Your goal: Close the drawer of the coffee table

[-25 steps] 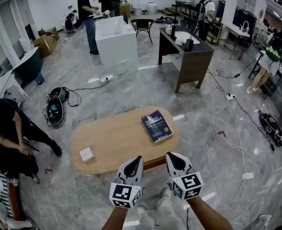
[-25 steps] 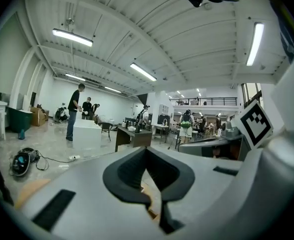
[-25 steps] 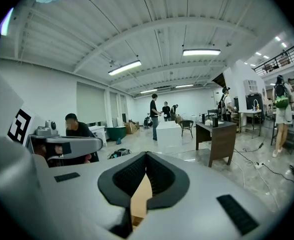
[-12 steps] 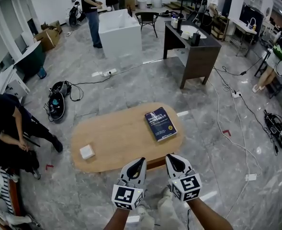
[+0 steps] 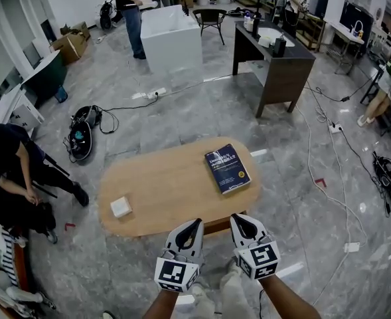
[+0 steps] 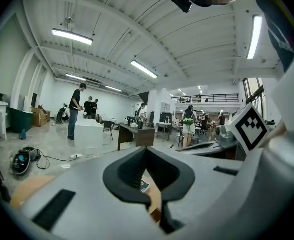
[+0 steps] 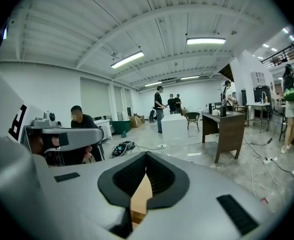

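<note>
Keep left tool (image 5: 189, 226) and right tool (image 5: 240, 222) closed, empty as now; push drawer (image 5: 212, 227) at lower centre squarely under table (image 5: 162, 185).

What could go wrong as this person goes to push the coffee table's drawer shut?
1. The drawer shows only as a dark strip under the table's near edge, between the shut left claw and right claw. An off-centre push might skew or jam it.
2. A hard shove may jolt the coffee table and slide the book or the small white box.
</note>
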Demonstrator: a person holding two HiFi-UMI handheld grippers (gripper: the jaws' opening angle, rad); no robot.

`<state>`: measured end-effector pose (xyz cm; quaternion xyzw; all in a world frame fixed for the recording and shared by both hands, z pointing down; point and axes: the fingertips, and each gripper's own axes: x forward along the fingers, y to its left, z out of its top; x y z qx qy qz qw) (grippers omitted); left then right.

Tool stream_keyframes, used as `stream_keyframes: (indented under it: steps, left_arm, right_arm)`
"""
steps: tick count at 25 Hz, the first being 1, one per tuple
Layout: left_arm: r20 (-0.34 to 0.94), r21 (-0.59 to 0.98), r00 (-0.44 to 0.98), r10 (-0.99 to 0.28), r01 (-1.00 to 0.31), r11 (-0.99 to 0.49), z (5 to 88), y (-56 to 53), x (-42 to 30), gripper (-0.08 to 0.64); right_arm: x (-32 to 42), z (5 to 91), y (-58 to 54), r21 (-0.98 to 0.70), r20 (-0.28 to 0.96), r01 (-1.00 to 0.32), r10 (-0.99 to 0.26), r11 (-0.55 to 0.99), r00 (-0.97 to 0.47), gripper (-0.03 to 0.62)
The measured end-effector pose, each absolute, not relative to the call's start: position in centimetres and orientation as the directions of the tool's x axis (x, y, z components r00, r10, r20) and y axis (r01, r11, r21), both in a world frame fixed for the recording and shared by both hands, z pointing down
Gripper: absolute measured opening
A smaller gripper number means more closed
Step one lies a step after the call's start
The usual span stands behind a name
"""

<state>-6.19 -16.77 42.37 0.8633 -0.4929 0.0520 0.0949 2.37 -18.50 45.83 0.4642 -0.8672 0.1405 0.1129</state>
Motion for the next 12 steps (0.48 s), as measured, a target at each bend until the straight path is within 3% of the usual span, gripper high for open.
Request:
stream_keyframes:
  steps: [12]
  left_arm:
    - [0.209, 0.123, 0.488, -0.847, -0.873, -0.473, 46.3, -17.4, -6.1, -0.002]
  right_arm:
    - [2.9, 49.7, -18.8, -0.139, 0.357, -0.822, -0.746, 0.552, -0.562, 0.012]
